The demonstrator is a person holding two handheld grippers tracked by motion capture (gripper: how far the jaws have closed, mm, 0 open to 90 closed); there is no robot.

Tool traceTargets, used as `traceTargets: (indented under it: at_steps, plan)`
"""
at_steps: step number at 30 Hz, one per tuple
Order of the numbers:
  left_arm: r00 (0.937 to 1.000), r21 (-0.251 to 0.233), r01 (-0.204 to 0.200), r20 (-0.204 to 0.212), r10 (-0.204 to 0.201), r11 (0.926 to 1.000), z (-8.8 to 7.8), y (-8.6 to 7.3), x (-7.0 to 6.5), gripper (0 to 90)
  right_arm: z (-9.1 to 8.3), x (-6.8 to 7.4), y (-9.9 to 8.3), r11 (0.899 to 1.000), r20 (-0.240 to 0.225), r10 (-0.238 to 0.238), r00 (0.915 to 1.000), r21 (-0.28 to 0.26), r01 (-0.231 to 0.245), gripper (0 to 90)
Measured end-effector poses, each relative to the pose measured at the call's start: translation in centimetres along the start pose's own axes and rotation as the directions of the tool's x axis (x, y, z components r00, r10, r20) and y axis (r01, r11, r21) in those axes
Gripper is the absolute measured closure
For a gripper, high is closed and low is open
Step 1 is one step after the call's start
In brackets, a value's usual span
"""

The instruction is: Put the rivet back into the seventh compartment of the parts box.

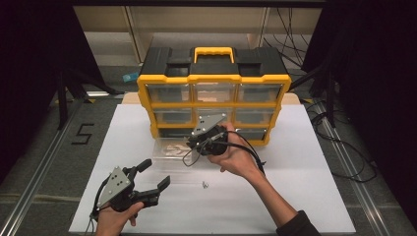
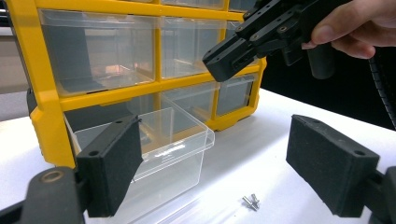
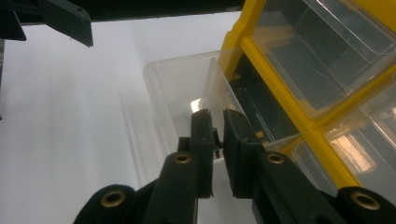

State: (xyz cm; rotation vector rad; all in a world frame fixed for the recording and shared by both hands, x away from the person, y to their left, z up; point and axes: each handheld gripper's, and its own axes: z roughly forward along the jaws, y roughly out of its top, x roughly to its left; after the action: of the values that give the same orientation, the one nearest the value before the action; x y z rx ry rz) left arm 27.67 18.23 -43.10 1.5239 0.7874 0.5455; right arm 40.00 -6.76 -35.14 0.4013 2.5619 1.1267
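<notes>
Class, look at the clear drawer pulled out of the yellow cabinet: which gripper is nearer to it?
Right. The right gripper hovers just over the clear drawer, fingers nearly shut; the left gripper sits open, nearer the person, left of the screws.

On the surface (image 1: 295,196) the drawer cabinet (image 1: 213,98) stands at twelve o'clock, the pulled-out drawer (image 1: 172,150) just before its lower left corner, and two small screws (image 1: 204,185) lie nearer, toward six o'clock.

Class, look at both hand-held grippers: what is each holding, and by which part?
Left hand-held gripper: open, nothing held. Right hand-held gripper: shut, but whether it holds anything cannot be told.
</notes>
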Motion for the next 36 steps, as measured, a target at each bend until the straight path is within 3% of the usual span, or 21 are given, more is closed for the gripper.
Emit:
traceTargets:
  at_steps: [3,4,5,6,14,15,36]
  plan:
    - [1.0000,0.000,0.000,0.001,0.000,1.0000,0.0,0.0,0.0,18.0,0.5,-0.1,0.2,1.000,0.002,-0.005,1.0000,0.003,0.005,82.4]
    - [0.9583,-0.007,-0.285,0.008,0.286,0.9584,0.1,0.9,2.0,18.1,0.6,-0.1,0.3,1.000,-0.008,-0.001,1.0000,0.009,0.002,82.5]
    - [0.9931,0.001,-0.116,-0.013,0.116,0.9932,0.0,0.3,0.8,18.1,1.0,-0.2,0.4,1.000,-0.011,-0.005,0.9999,0.017,0.005,82.3]
    - [0.9953,0.000,-0.097,0.004,0.097,0.9953,0.0,0.2,0.7,18.0,1.2,-0.2,0.5,1.000,-0.008,-0.001,1.0000,0.018,0.001,82.3]
    - [0.9960,-0.001,-0.089,0.002,0.089,0.9960,0.0,0.2,0.6,18.1,2.7,-0.2,1.2,1.000,-0.011,0.000,0.9999,0.025,0.000,82.3]
    - [1.0000,-0.002,-0.002,0.000,0.002,1.0000,-0.1,0.0,0.0,18.1,2.9,-0.2,1.3,1.000,-0.019,-0.002,0.9998,0.030,0.003,82.3]
    - [1.0000,-0.006,-0.002,0.001,0.002,1.0000,-0.1,0.1,0.1,18.1,6.6,0.5,1.8,0.995,-0.045,-0.020,0.9988,0.093,0.024,81.9]
